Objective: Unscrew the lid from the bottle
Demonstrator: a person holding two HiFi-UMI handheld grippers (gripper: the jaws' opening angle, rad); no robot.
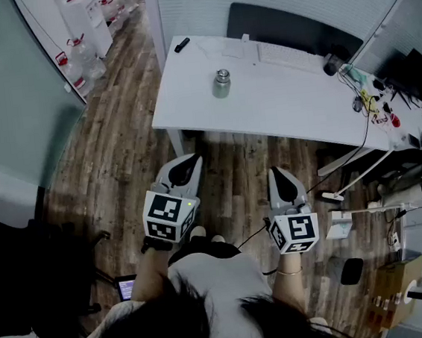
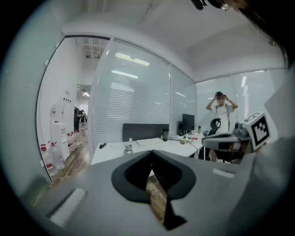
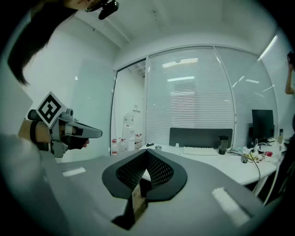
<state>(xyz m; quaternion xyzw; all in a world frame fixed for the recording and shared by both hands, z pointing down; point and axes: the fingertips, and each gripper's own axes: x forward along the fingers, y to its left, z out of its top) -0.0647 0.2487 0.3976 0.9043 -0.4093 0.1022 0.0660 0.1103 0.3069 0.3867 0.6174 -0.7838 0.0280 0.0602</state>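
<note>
Head cam looks steeply down; two tongs cams sit near level, facing the surface point(image 1: 278, 94).
Head view looks from above the person onto the left tongs point(image 1: 187, 167), right tongs point(image 1: 284, 183) and floor point(image 1: 120, 159), with the surface well ahead. Each tongs view looks along its own tips toward that surface from well back and catches the other tongs at its edge. All three views share the surface and the bottle point(image 1: 221, 83).

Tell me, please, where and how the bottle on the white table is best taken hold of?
Likely the bottle's squat body below the lid, with the left claw coming level from the table's near edge: it stands upright and alone there. The right claw could then clamp the round lid from above. Both claws are shut, so they must open first.
</note>
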